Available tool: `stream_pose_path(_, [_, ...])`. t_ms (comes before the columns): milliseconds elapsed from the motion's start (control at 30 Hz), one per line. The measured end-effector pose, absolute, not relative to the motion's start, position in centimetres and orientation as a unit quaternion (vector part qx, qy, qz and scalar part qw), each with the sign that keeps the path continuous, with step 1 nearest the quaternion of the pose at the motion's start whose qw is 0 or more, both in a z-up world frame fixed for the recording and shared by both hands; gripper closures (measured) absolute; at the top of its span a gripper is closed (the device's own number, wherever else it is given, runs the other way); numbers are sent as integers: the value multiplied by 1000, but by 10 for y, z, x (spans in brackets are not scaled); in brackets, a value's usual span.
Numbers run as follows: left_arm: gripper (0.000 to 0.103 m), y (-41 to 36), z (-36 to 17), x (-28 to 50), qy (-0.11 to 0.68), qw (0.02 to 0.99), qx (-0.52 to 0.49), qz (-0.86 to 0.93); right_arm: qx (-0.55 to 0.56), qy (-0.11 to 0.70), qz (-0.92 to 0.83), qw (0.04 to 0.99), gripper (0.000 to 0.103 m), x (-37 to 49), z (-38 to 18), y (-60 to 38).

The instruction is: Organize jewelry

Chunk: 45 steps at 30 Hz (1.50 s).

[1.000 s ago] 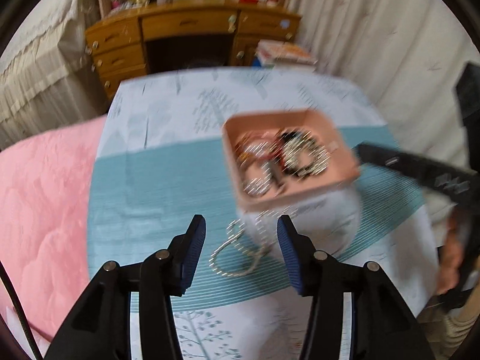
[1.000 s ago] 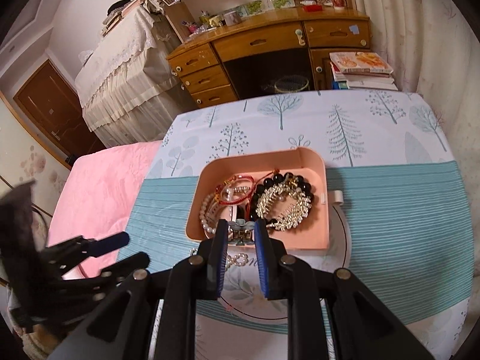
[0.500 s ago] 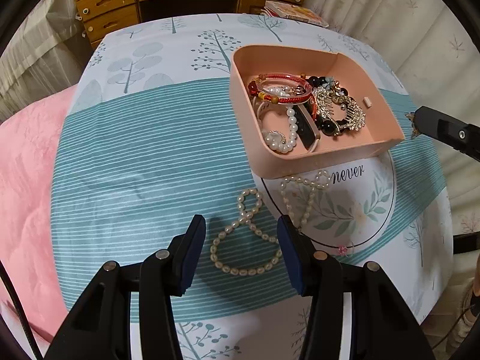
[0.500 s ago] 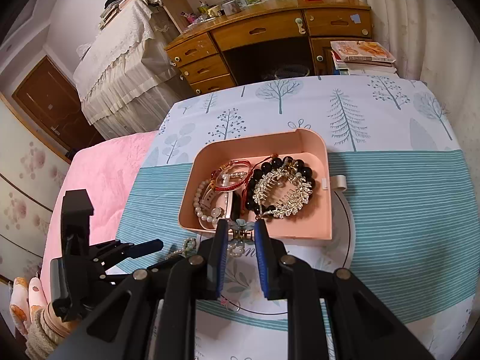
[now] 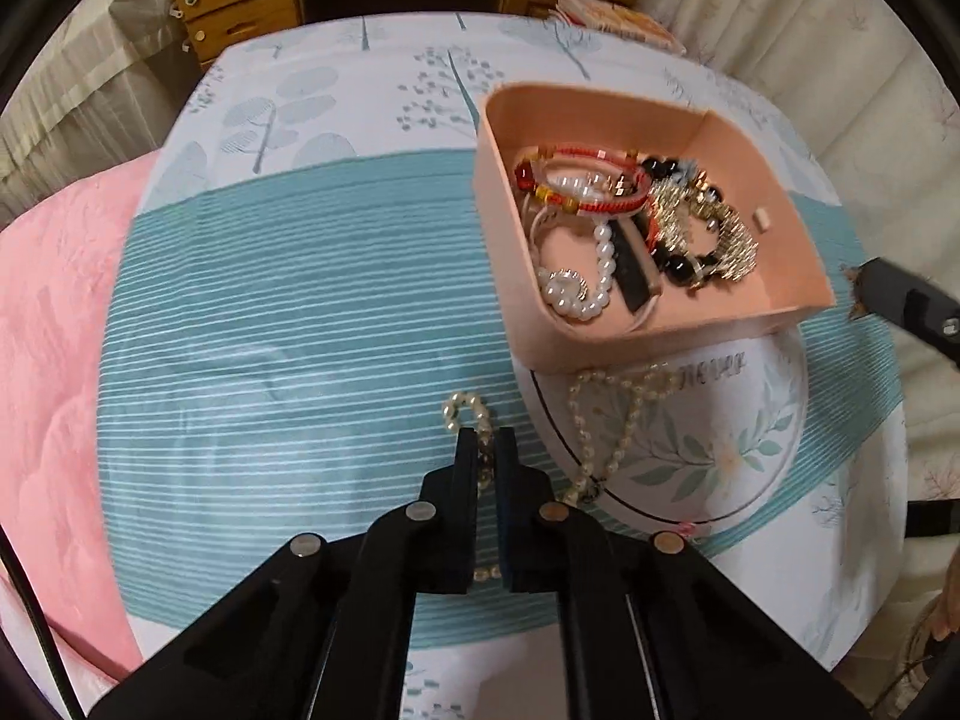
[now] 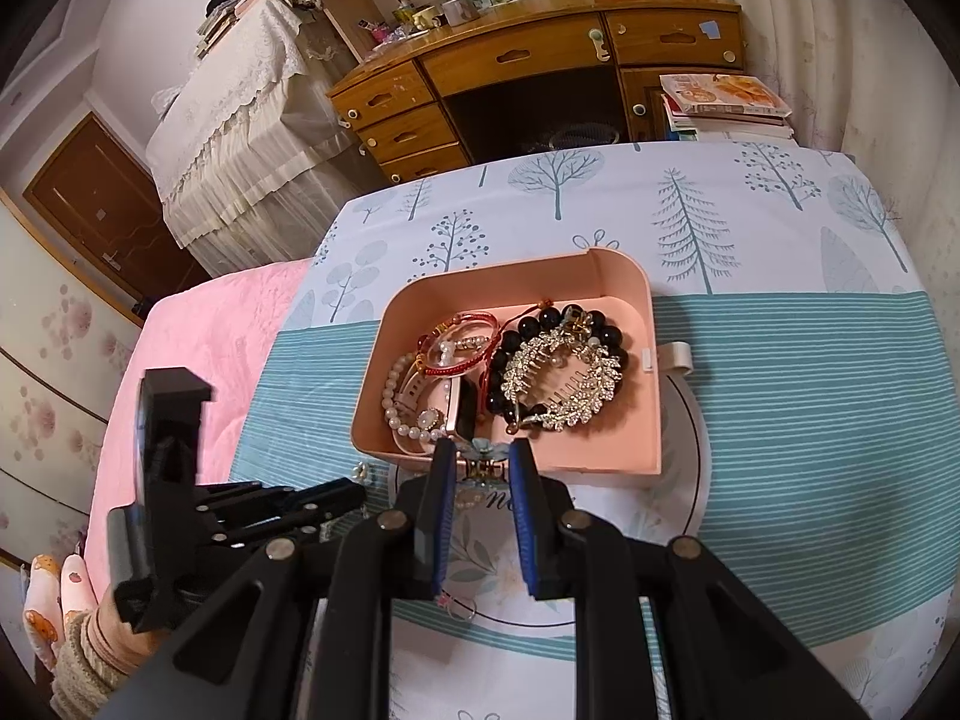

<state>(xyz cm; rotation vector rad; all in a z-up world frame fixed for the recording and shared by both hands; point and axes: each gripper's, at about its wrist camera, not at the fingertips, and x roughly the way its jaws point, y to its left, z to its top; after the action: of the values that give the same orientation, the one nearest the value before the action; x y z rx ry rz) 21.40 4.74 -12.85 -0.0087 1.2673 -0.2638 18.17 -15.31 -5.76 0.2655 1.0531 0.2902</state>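
Observation:
A long pearl necklace lies on the tablecloth in front of the pink tray. My left gripper is shut on one loop of the necklace, down at the cloth. The tray holds a red bracelet, black beads, a watch and a rhinestone comb. My right gripper is shut on a small blue flower hair clip, held just at the tray's near wall.
The table carries a teal striped cloth with tree prints and a round mat. A pink bed lies left. A wooden desk and stacked books stand behind.
My left gripper came down onto the pearl necklace and closed on it. The right gripper kept hold of the clip and stayed near the tray's front.

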Motion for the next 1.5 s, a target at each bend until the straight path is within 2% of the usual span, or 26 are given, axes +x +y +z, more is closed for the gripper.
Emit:
stream_pose_path(467, [100,44,38,188,443,878,-50,-172,130,452,149,870,85,182,-22,-156])
stream_pose_path(667, [100,25,76,192,391,902,-57,-174,133,426,150,882,85,185,-6,-158])
stream_pose_path(800, [100,17,78,196,357,920,-51,-154,130,424,145,884,85,191,-9,-158])
stream_pose_path(933, [100,18,63,209,359,921,-57,-141,136,435,139,879,85,198,-21,-161])
stream_pose_path(1500, [98,10,-53,244,474,873,-33,-111,133,495,98,853,85,237,-81,-163])
